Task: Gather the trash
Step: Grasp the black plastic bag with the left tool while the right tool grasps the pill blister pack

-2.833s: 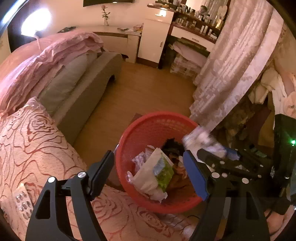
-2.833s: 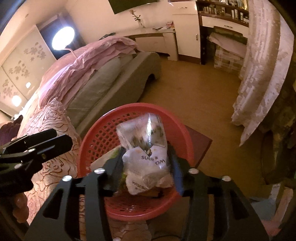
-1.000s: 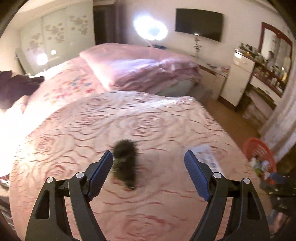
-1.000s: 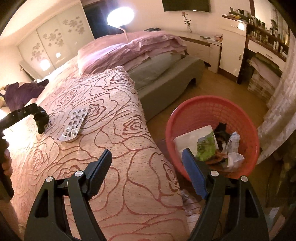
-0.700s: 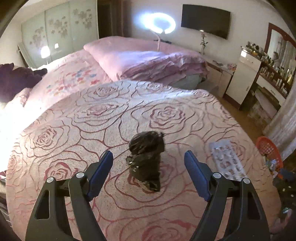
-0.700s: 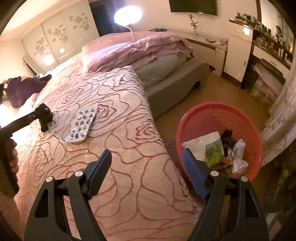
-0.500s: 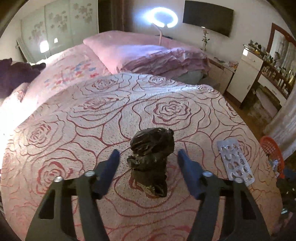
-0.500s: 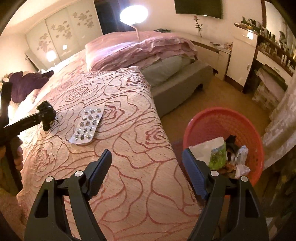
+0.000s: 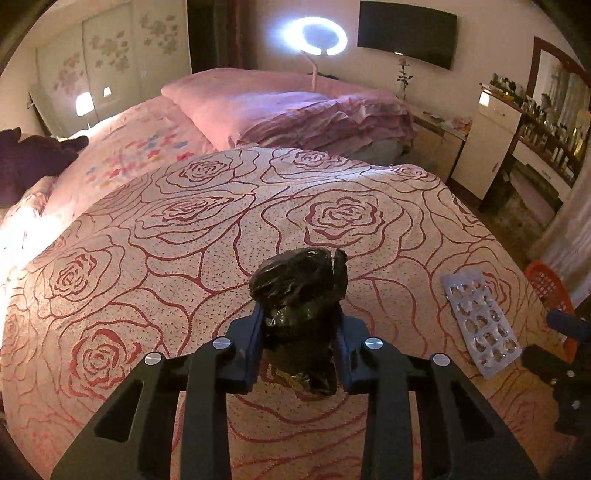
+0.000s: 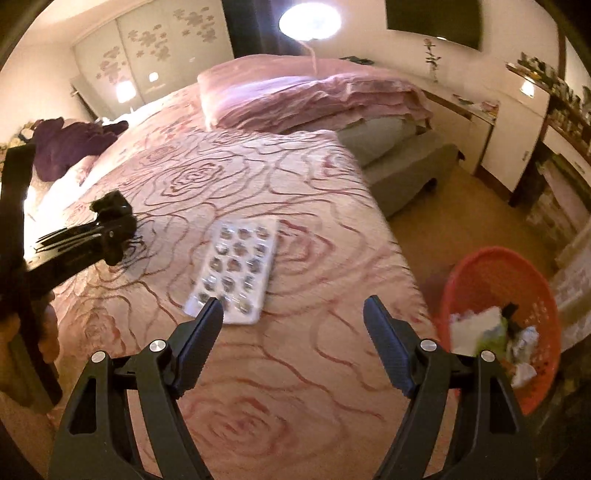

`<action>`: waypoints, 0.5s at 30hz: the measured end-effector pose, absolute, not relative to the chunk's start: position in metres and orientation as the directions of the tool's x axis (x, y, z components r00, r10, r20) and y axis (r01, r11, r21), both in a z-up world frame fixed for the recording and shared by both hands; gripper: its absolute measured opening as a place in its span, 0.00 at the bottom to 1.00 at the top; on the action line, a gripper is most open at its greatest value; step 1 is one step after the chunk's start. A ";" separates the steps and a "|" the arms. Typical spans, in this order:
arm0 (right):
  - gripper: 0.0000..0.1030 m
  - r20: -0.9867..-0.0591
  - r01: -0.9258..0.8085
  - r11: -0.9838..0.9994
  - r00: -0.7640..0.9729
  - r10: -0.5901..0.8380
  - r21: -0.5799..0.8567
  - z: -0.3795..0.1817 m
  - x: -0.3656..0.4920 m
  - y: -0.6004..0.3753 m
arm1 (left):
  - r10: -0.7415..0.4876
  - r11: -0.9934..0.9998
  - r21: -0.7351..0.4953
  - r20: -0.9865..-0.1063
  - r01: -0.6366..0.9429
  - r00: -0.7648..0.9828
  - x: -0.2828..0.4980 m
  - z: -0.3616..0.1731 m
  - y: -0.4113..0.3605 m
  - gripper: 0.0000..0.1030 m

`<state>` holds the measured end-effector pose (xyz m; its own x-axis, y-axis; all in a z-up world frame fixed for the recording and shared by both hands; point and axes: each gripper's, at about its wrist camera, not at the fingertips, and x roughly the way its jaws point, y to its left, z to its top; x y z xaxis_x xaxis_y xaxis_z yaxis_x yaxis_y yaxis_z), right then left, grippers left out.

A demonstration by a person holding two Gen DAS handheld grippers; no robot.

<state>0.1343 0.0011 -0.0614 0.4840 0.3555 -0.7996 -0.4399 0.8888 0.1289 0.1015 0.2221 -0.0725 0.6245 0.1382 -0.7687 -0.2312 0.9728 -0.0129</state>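
My left gripper (image 9: 300, 325) is shut on a crumpled black plastic bag (image 9: 301, 291) on the rose-patterned bedspread (image 9: 184, 258). The bag also shows at the left gripper's tip in the right wrist view (image 10: 112, 212). An empty silver blister pack (image 9: 480, 321) lies on the bed to the right; in the right wrist view the blister pack (image 10: 236, 269) lies just beyond my open, empty right gripper (image 10: 293, 317). The red trash basket (image 10: 480, 269) with several pieces of trash stands on the floor at the right.
A pink folded duvet (image 9: 288, 107) lies at the head of the bed. A dark purple garment (image 10: 70, 142) lies far left. A grey bench (image 10: 402, 162), white cabinets (image 10: 517, 140) and a ring light (image 9: 316, 35) stand beyond the bed edge.
My left gripper swung from the basket to the bed and closed on the black bag. My right gripper dropped its wrapper in the basket and moved over the bed toward the blister pack.
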 end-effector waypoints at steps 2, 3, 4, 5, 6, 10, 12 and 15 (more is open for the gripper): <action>0.74 -0.797 -0.459 0.879 0.479 0.368 0.130 -0.062 0.137 0.013 | 0.129 0.973 -0.024 -0.768 -0.229 0.628 0.101 -0.074 0.223 0.29; 0.73 -0.799 -0.467 0.876 0.478 0.364 0.120 -0.063 0.139 0.021 | 0.126 0.973 -0.027 -0.768 -0.229 0.628 0.101 -0.074 0.224 0.29; 0.74 -0.801 -0.471 0.874 0.477 0.363 0.116 -0.063 0.139 0.026 | 0.122 0.973 -0.033 -0.767 -0.229 0.630 0.101 -0.074 0.224 0.29; 0.74 -0.803 -0.480 0.870 0.472 0.363 0.111 -0.064 0.141 0.033 | 0.120 0.973 -0.035 -0.767 -0.229 0.630 0.101 -0.074 0.224 0.29; 0.73 -0.807 -0.486 0.868 0.469 0.360 0.104 -0.066 0.143 0.039 | 0.118 0.973 -0.039 -0.767 -0.229 0.631 0.100 -0.074 0.225 0.29; 0.73 -0.814 -0.499 0.865 0.479 0.327 0.054 -0.071 0.147 0.058 | 0.117 0.972 -0.042 -0.767 -0.232 0.631 0.100 -0.074 0.225 0.29; 0.73 -0.823 -0.493 0.870 0.485 0.297 0.023 -0.076 0.148 0.062 | 0.119 0.972 -0.040 -0.766 -0.231 0.632 0.100 -0.074 0.225 0.29; 0.71 -0.815 -0.493 0.870 0.494 0.301 0.023 -0.078 0.146 0.062 | 0.116 0.972 -0.043 -0.766 -0.231 0.632 0.100 -0.074 0.225 0.29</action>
<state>0.1456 0.0619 -0.0779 0.4943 0.3014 -0.8154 -0.4927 0.8699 0.0229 0.0996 0.2250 -0.0739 0.6317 0.1164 -0.7664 -0.2307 0.9721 -0.0425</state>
